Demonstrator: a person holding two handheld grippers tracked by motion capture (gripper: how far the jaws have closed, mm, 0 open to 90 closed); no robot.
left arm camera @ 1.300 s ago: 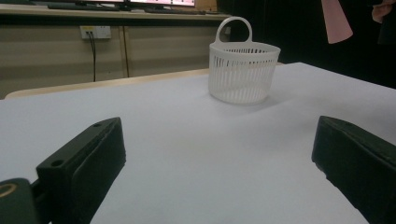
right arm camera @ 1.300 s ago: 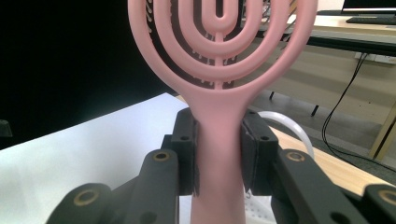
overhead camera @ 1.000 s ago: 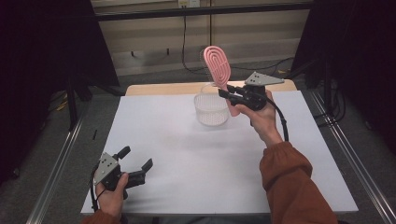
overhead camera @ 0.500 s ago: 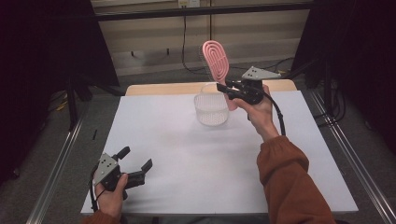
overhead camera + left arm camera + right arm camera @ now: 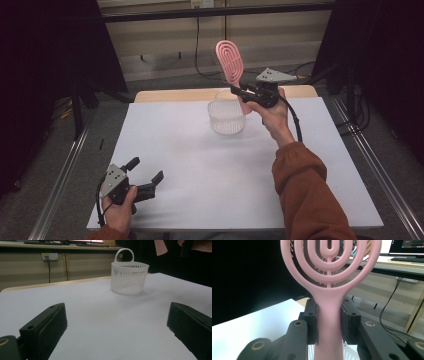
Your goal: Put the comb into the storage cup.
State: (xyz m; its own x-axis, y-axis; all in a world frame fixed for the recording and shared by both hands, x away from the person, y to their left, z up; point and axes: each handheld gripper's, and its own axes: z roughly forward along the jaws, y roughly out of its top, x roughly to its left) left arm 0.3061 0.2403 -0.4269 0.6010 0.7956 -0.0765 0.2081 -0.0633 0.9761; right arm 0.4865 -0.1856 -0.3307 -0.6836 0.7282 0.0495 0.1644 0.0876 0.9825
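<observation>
Above the white basket (image 5: 226, 116) on the counter (image 5: 200, 165), we hold the pink brush (image 5: 229, 62) upright, the right gripper (image 5: 239, 92) clamping its handle, seemingly ready to lower it in; our left gripper (image 5: 146, 176) rests near the edge, jaws wide.

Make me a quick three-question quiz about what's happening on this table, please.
1. True or false: the right gripper is shut on the pink brush.
2. What stands on the table under the brush? A) basket B) mug C) plate
3. What does the left gripper hold?

Key:
1. True; the jaws press the handle from both sides.
2. A, the white basket.
3. Nothing; its jaws stand open, low over the table's near left corner.
</observation>
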